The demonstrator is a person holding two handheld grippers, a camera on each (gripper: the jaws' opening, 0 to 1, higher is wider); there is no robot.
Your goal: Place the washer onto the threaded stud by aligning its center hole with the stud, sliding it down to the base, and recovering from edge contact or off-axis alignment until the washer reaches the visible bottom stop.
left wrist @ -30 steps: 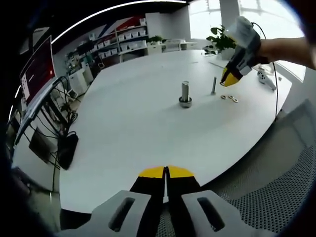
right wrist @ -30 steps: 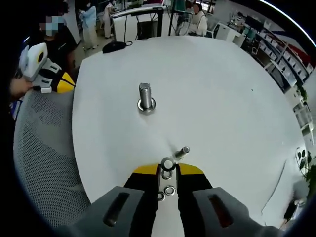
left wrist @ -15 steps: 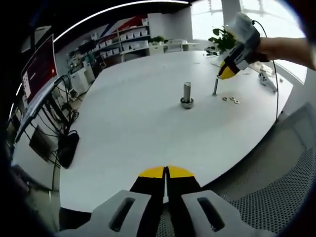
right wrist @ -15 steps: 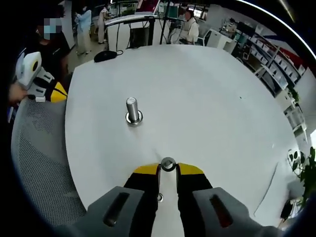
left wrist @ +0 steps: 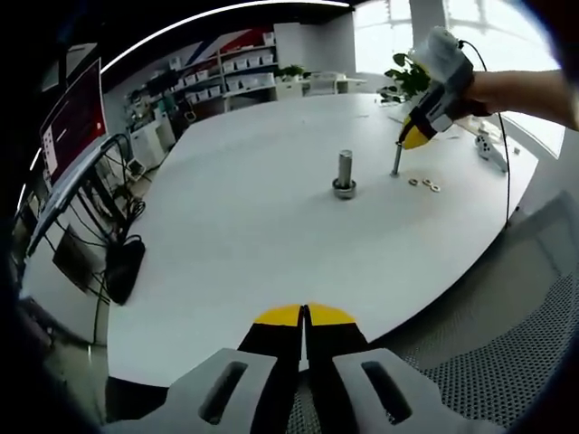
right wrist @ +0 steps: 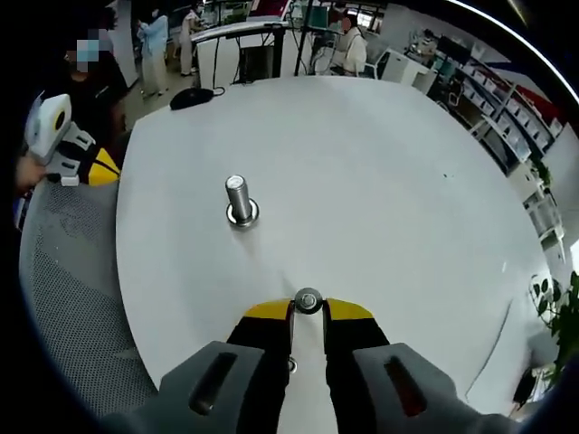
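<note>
A thin threaded stud [left wrist: 395, 159] stands upright on the white table [left wrist: 235, 226]. In the left gripper view my right gripper [left wrist: 404, 140], held by a hand, has its yellow tips at the stud's top. In the right gripper view that gripper [right wrist: 308, 306] is shut on a small washer [right wrist: 308, 299], held flat between the tips; the stud below it is hidden. My left gripper [left wrist: 305, 315] is shut on nothing at the near table edge, also seen as the left gripper [right wrist: 98, 165] far left.
A thicker stud [left wrist: 344, 172] with a ring at its base stands mid-table, also seen as the thicker stud [right wrist: 238, 199]. Loose washers [left wrist: 423, 183] lie beside the thin stud. A mesh chair [right wrist: 72, 298] is at the table's edge. People stand at desks beyond.
My right gripper with the washer has moved from up and to the right of the thin stud onto its top. The left gripper has stayed put.
</note>
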